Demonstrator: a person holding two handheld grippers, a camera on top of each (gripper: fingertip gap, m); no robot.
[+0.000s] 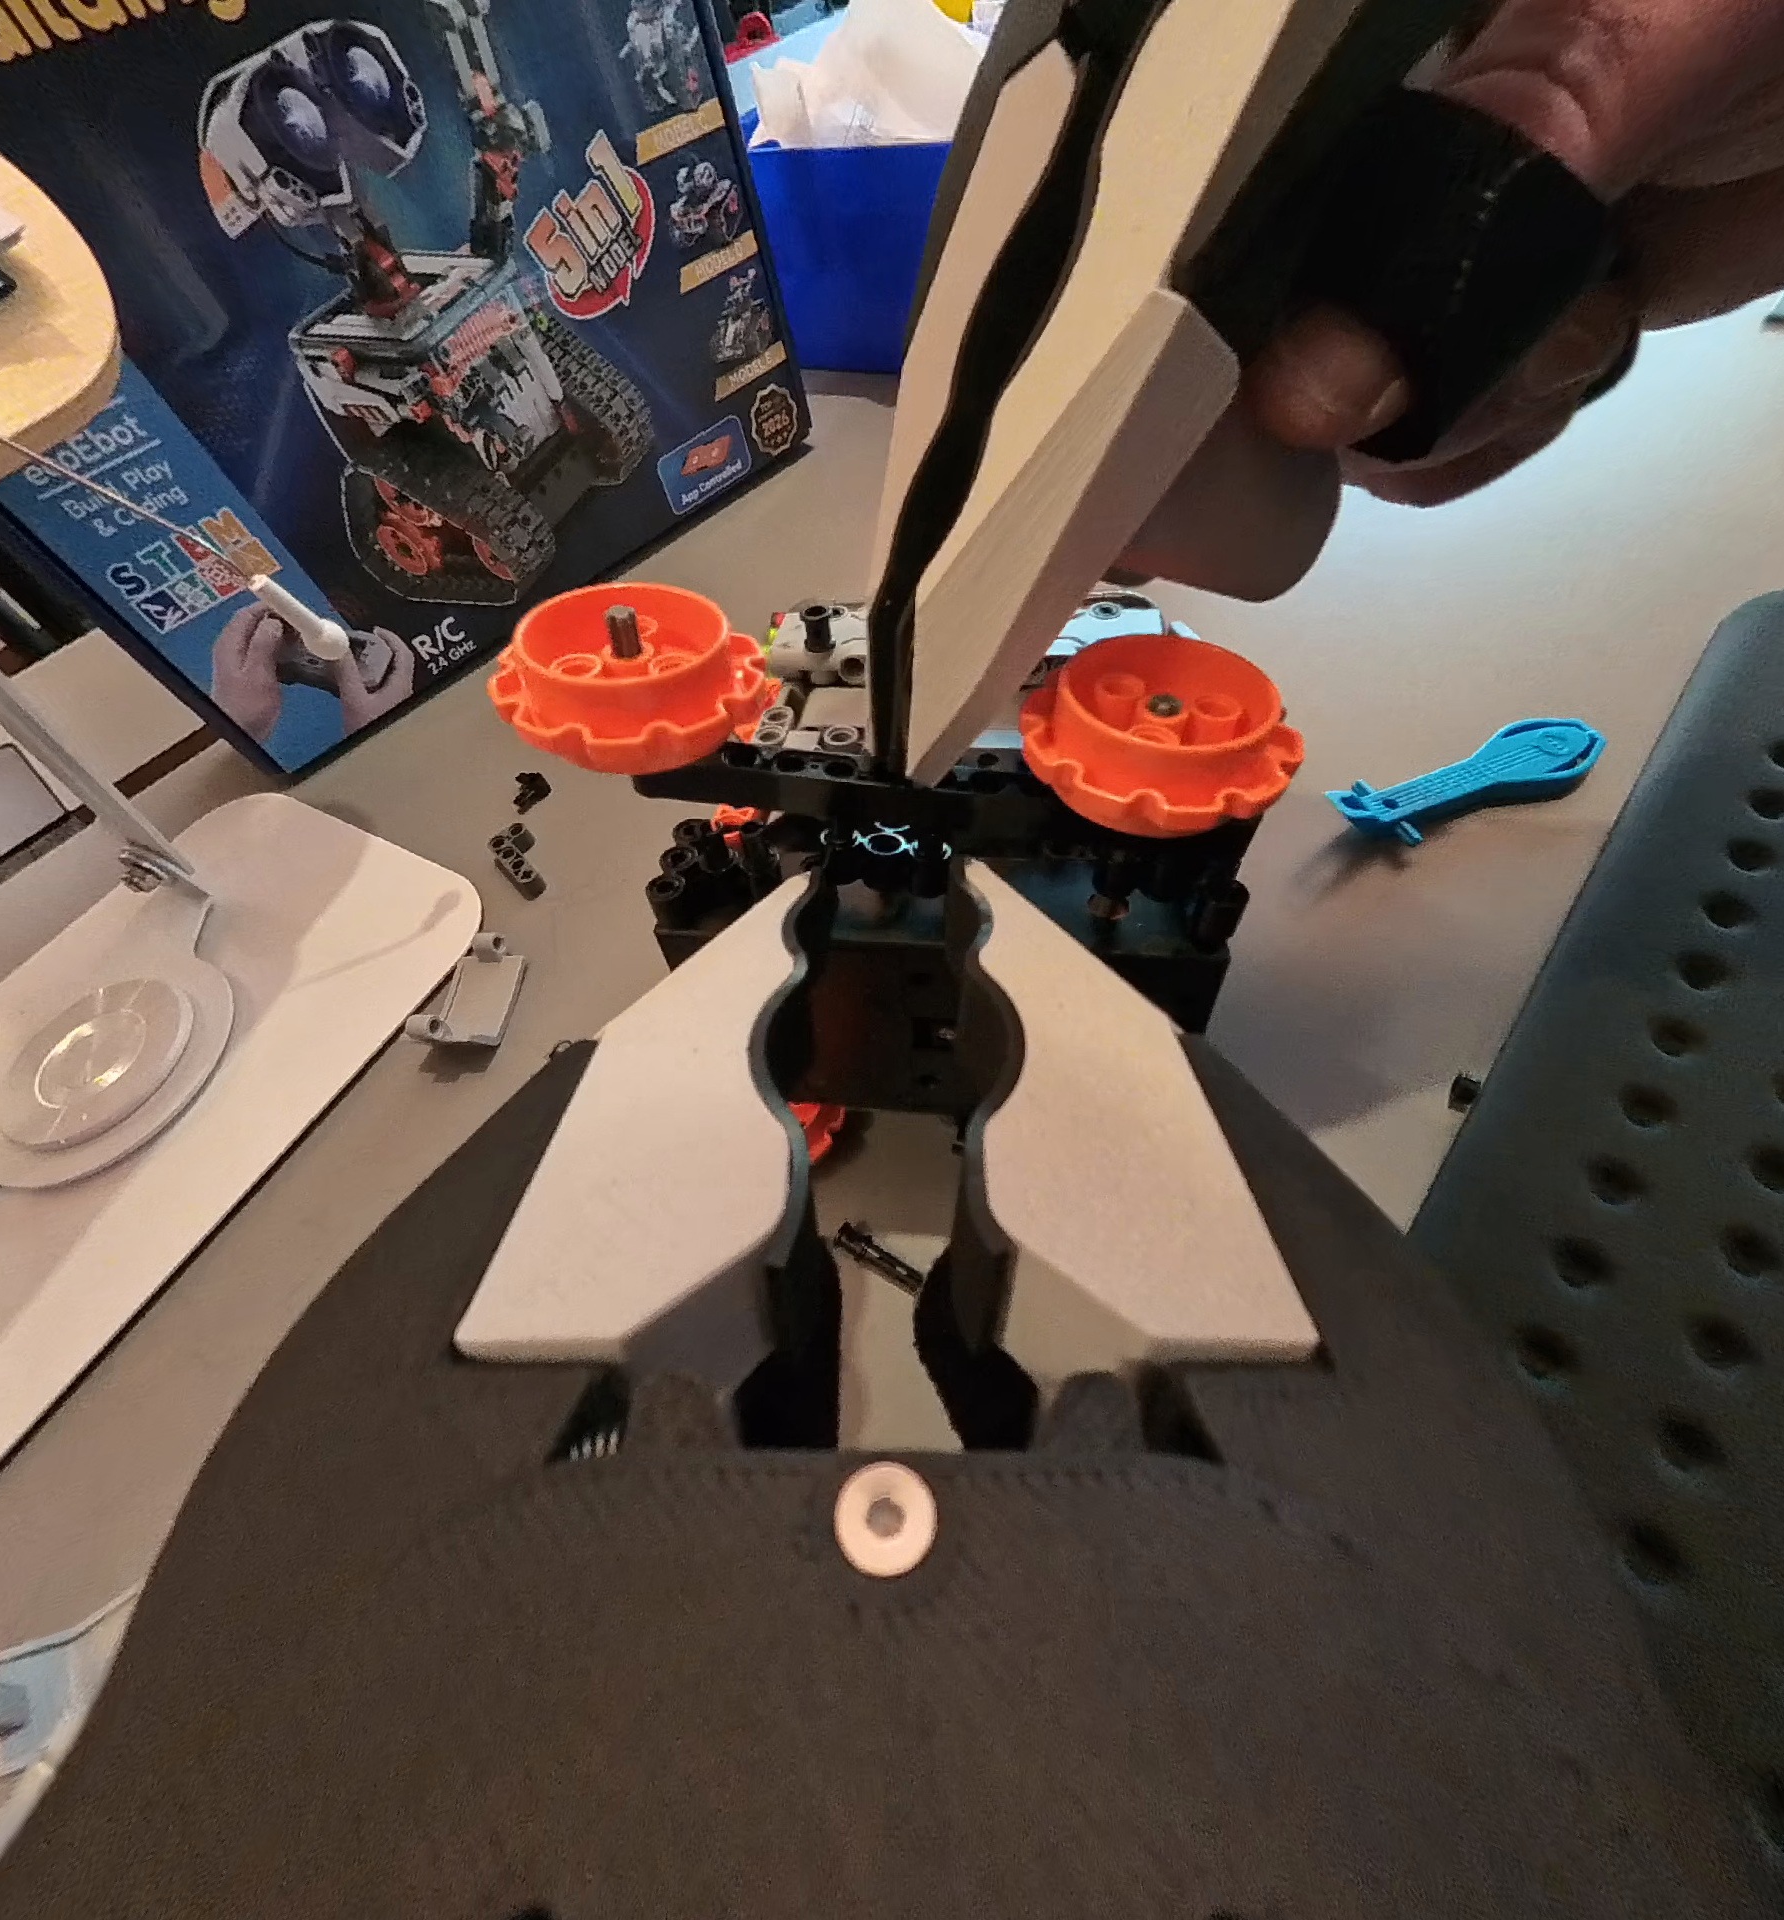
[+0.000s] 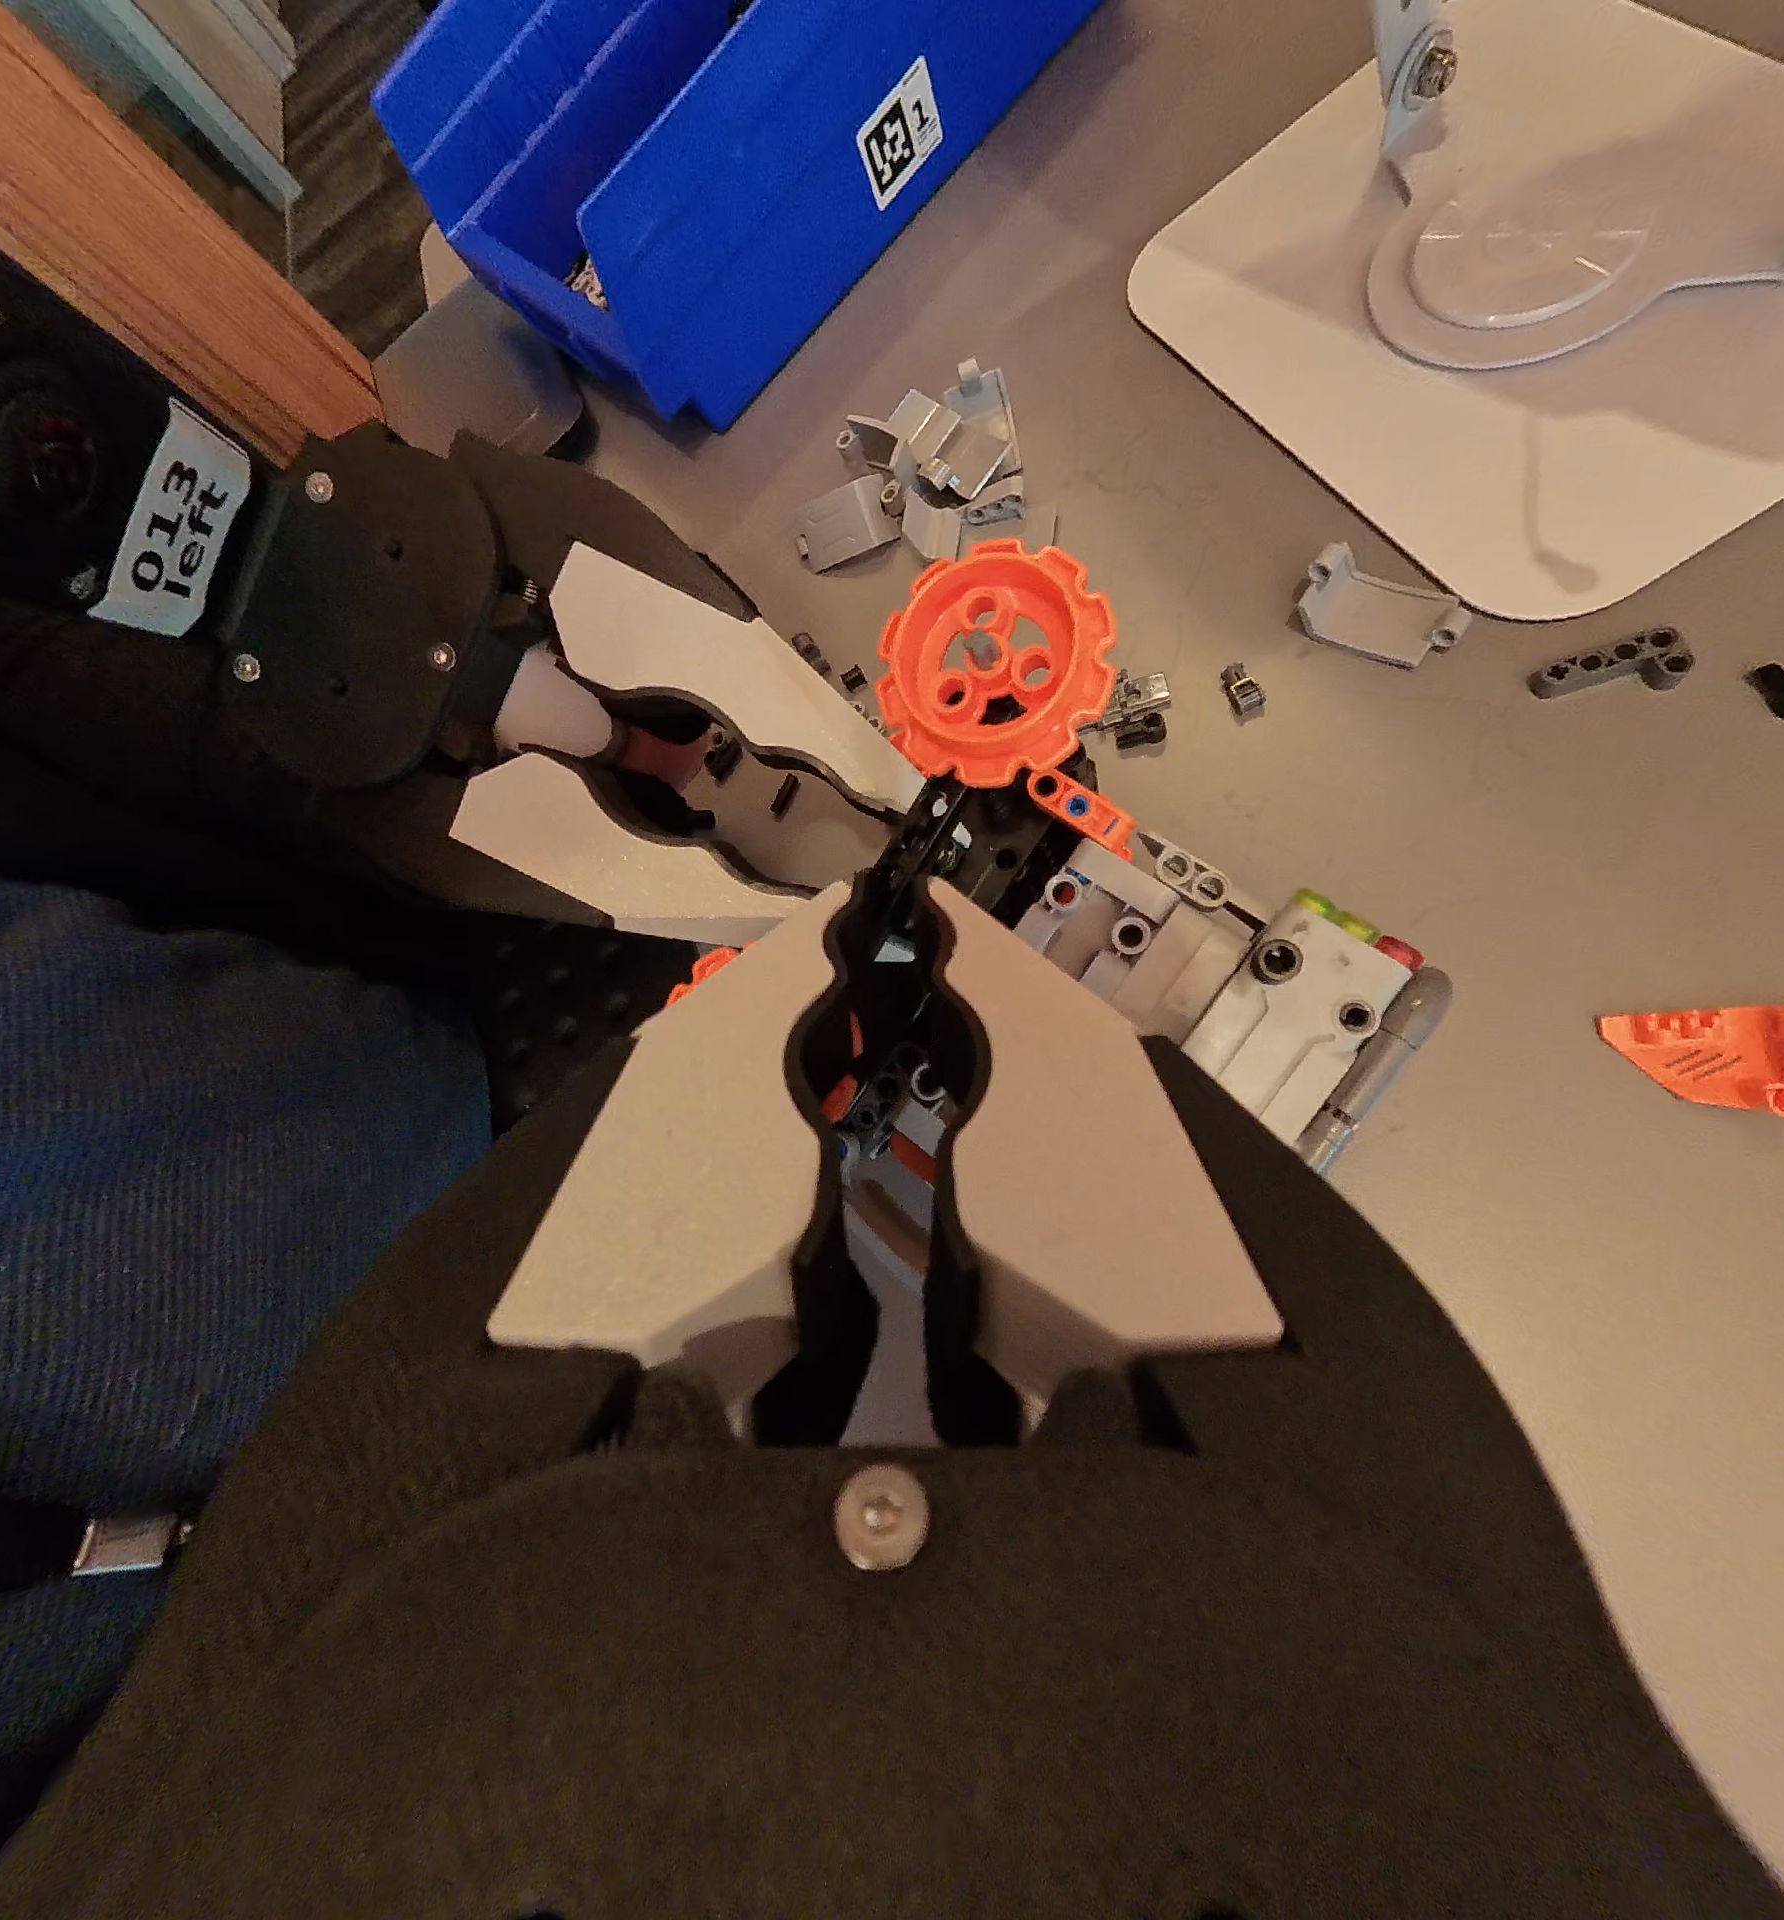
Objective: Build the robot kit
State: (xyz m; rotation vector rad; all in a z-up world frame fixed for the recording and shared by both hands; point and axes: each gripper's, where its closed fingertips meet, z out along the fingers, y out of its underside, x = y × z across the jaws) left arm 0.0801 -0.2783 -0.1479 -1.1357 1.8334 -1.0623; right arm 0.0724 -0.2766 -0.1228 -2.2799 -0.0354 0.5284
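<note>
Fig.: your left gripper (image 1: 883, 883) pinches the model's black base (image 1: 929, 997); right gripper (image 2: 893, 894) pinches its black beam (image 1: 763, 774). Two orange wheels (image 1: 623, 675) fitted; loose grey parts (image 2: 919, 468) remain.

Orange toothed wheels (image 1: 626, 675), black beam (image 1: 763, 774), blue bin (image 2: 722, 197), pale grey fingers (image 1: 659, 1143)

Grey tabletop (image 2: 1490, 1351) carries a part-built brick model (image 1: 929, 831) w/ orange wheels at centre, loose grey and black bricks (image 2: 919, 468) scattered near it. Blue bin (image 2: 722, 208) and printed toy box (image 1: 400, 343) at far side; white stand base (image 2: 1490, 364), blue tool (image 1: 1470, 774), orange panel (image 2: 1729, 1055) also on it.
</note>
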